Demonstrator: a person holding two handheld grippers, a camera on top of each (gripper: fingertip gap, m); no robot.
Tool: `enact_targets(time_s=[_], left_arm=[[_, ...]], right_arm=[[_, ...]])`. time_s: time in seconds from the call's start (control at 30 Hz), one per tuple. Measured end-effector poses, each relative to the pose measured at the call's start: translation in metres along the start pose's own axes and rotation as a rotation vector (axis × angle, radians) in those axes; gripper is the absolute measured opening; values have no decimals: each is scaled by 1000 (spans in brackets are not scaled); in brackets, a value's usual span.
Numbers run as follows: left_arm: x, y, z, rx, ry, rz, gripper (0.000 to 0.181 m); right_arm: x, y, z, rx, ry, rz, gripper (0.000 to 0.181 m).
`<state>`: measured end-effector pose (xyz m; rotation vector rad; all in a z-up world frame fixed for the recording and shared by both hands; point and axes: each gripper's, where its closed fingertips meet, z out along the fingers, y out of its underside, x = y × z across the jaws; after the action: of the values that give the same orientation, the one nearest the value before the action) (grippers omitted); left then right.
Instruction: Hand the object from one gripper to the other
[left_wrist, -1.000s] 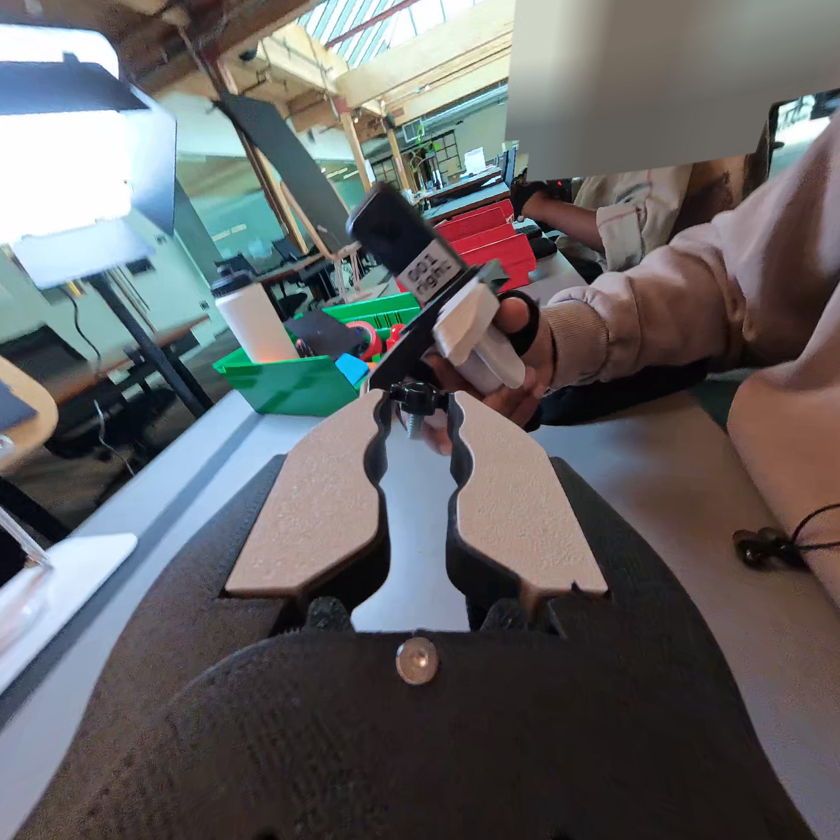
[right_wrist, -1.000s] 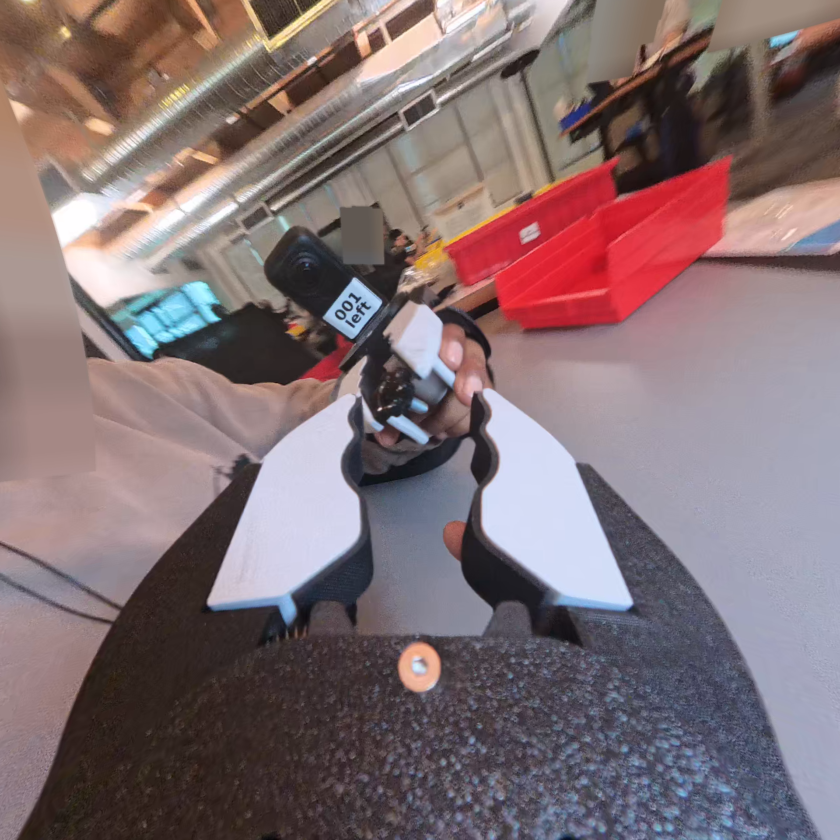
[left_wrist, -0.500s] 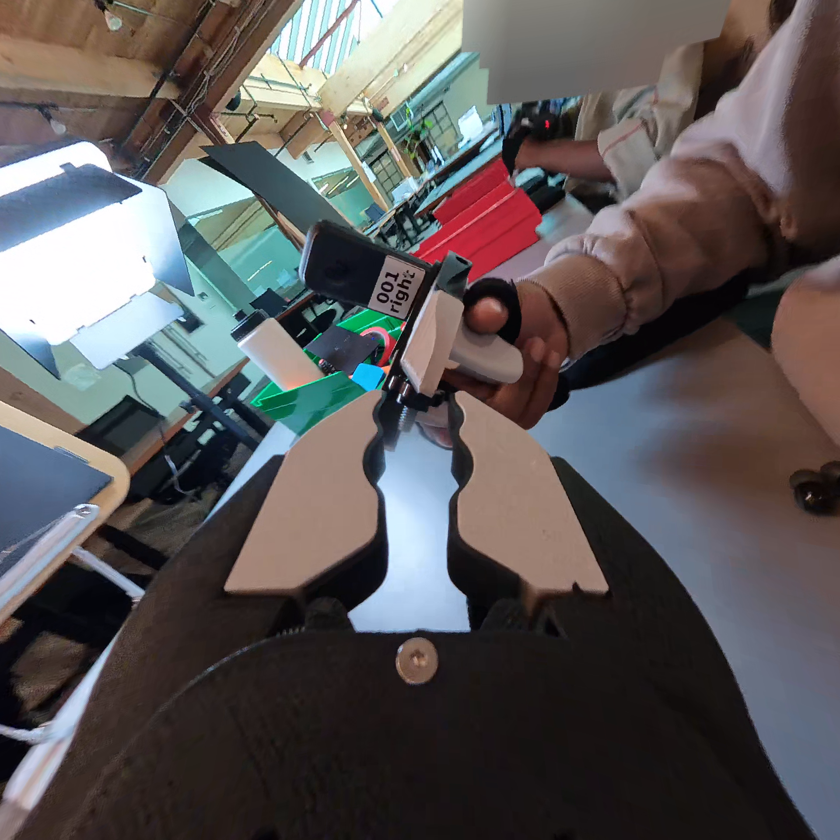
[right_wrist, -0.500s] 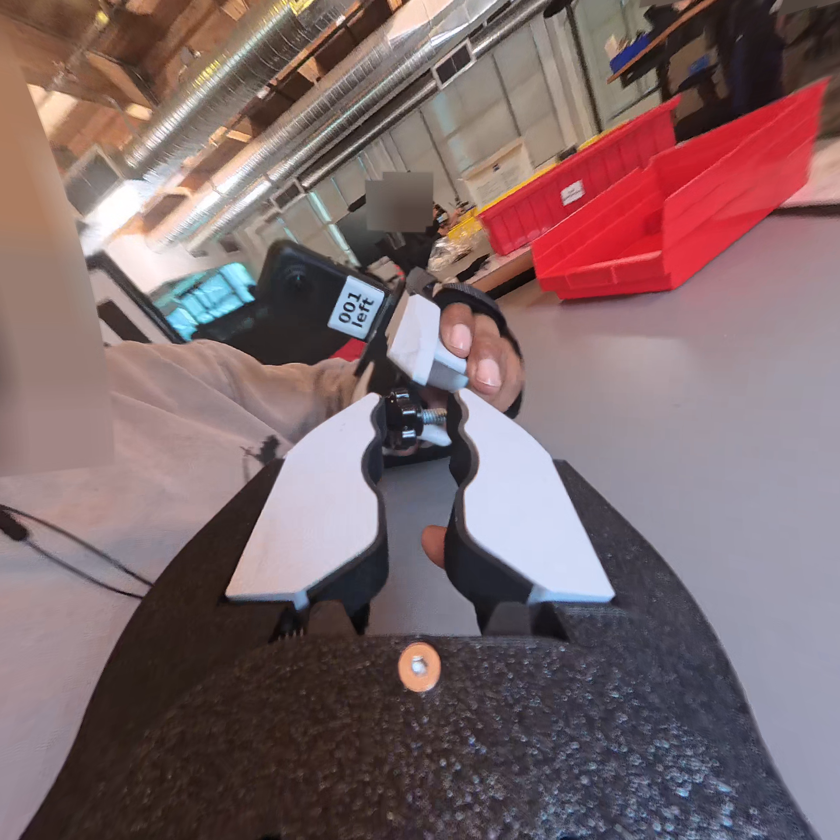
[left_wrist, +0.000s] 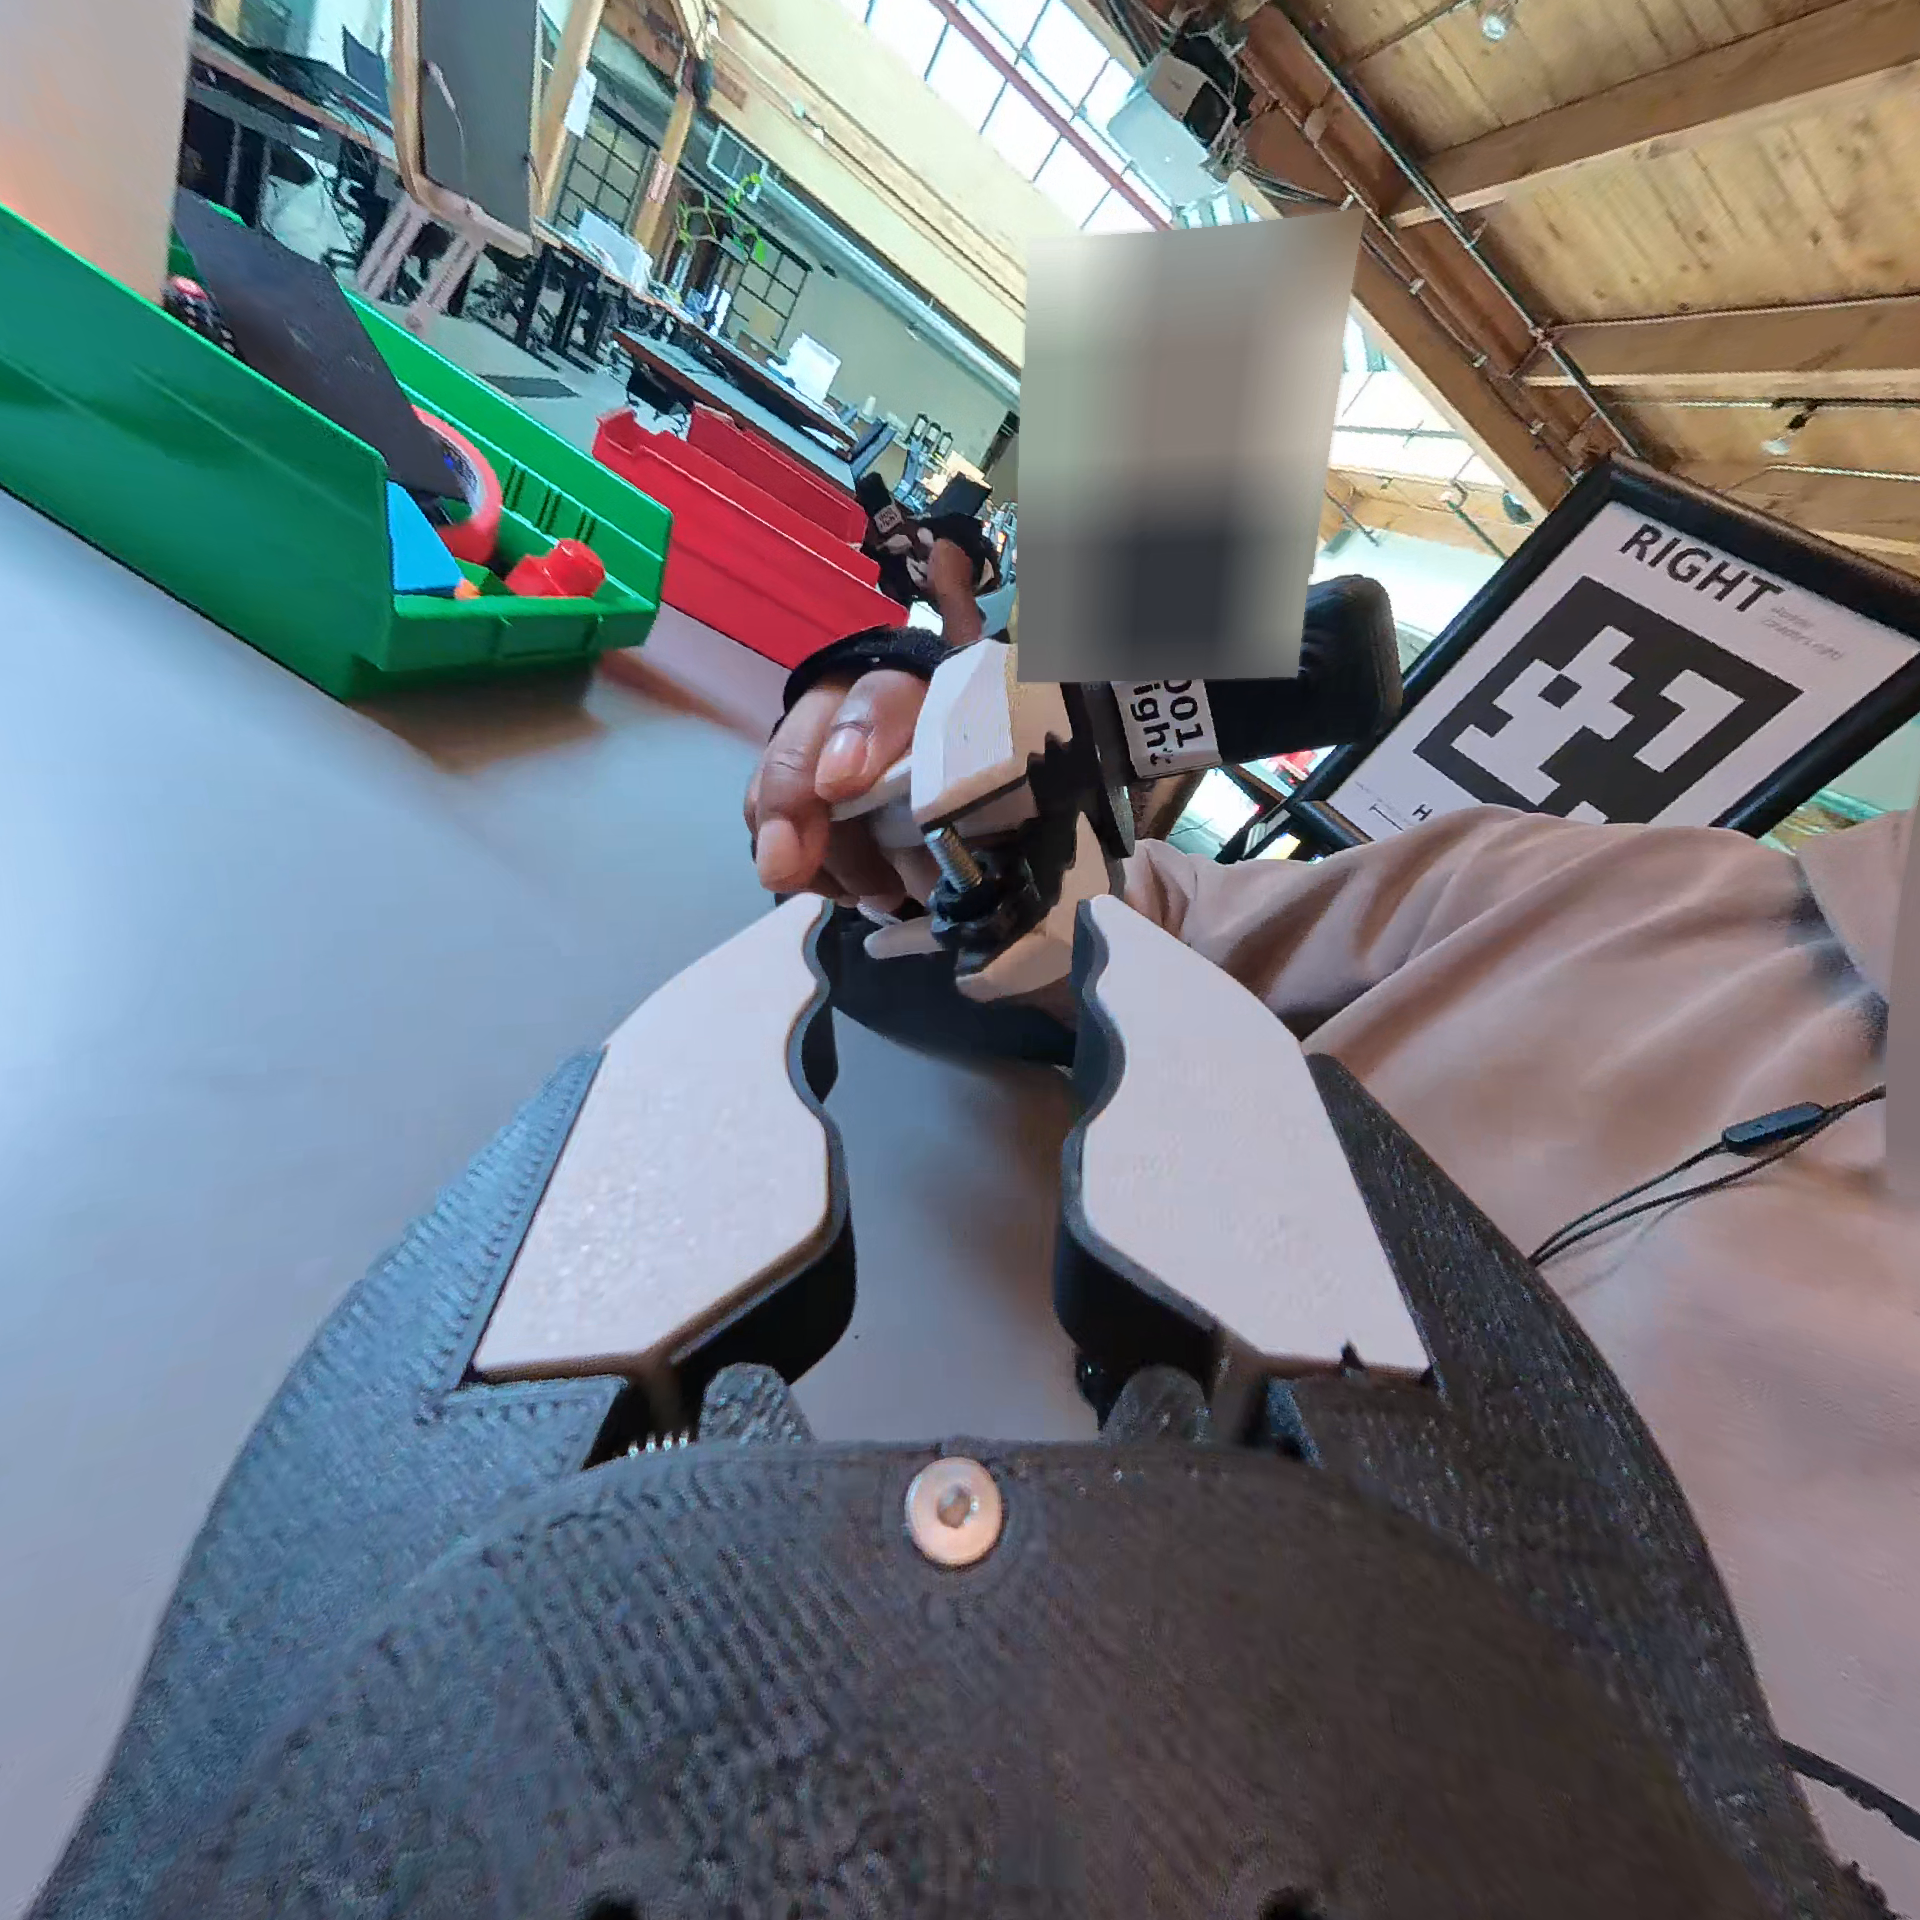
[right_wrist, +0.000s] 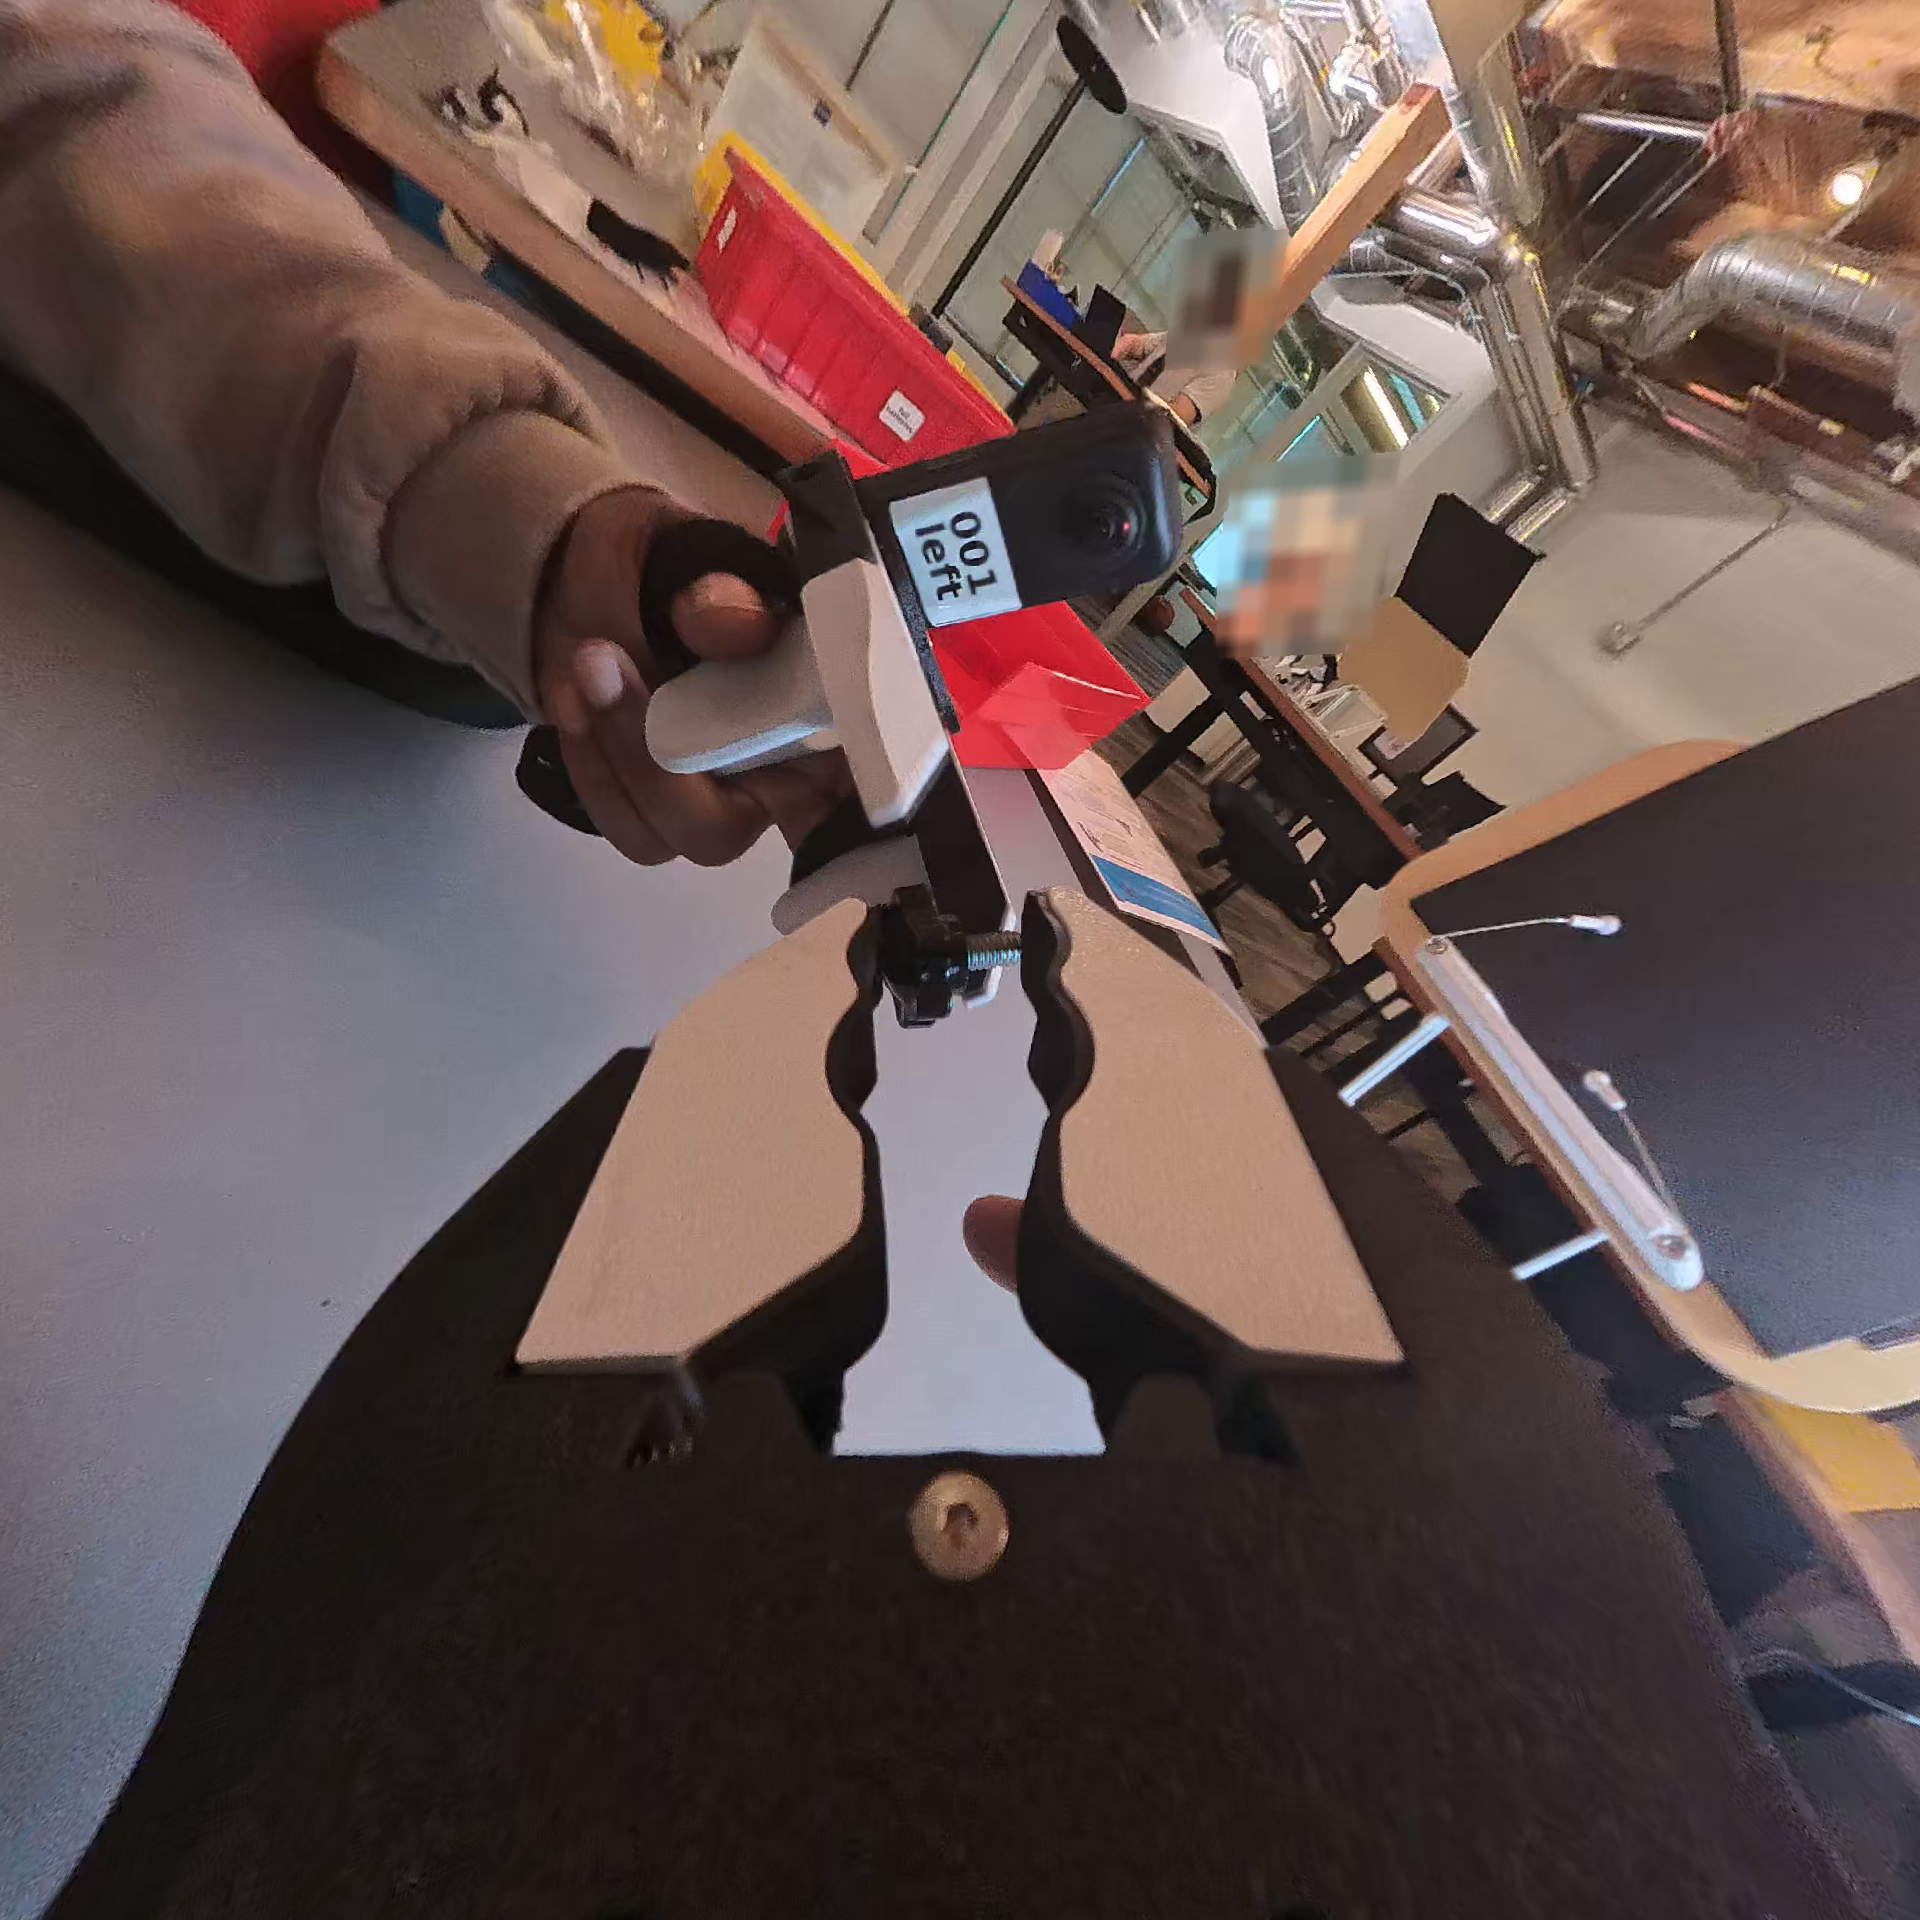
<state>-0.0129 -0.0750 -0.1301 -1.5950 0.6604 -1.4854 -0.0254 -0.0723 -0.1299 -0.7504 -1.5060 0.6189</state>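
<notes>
Gripping the thumbscrew (right_wrist: 940, 961) end to end, the right gripper (right_wrist: 945, 935) has its jaws narrowed onto it: the black knob sits against the left-hand fingertip and the threaded end reaches the right-hand one. In the right wrist view the part lies at frame centre with its long axis horizontal, the screw pointing toward the right edge. It is held clear above the grey worktop (right_wrist: 260, 987).

In the left wrist view the same part appears just beyond the fingertips of the left gripper (left_wrist: 951, 935), a little above centre. There the axis is tilted, with the screw aimed to the upper left and the knob at lower right.

Left jaws are spread wide and empty, with no pad contact visible on the part.

A hand (left_wrist: 821, 790) holds the right gripper's white handle. A green bin (left_wrist: 208, 447) sits at upper left on the worktop, well apart.
</notes>
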Motion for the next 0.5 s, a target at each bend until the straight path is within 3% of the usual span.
enact_targets(time_s=[0.37,0.43,0.5], left_arm=[[7,11,8,-24,94,-150,28],[4,12,7,-43,71,-113,23],[4,11,6,-56,41,-42,23]], right_arm=[[-6,-2,5,-52,129,-373,26],[-7,-1,6,-56,131,-379,26],[-6,-3,7,-33,112,-268,26]])
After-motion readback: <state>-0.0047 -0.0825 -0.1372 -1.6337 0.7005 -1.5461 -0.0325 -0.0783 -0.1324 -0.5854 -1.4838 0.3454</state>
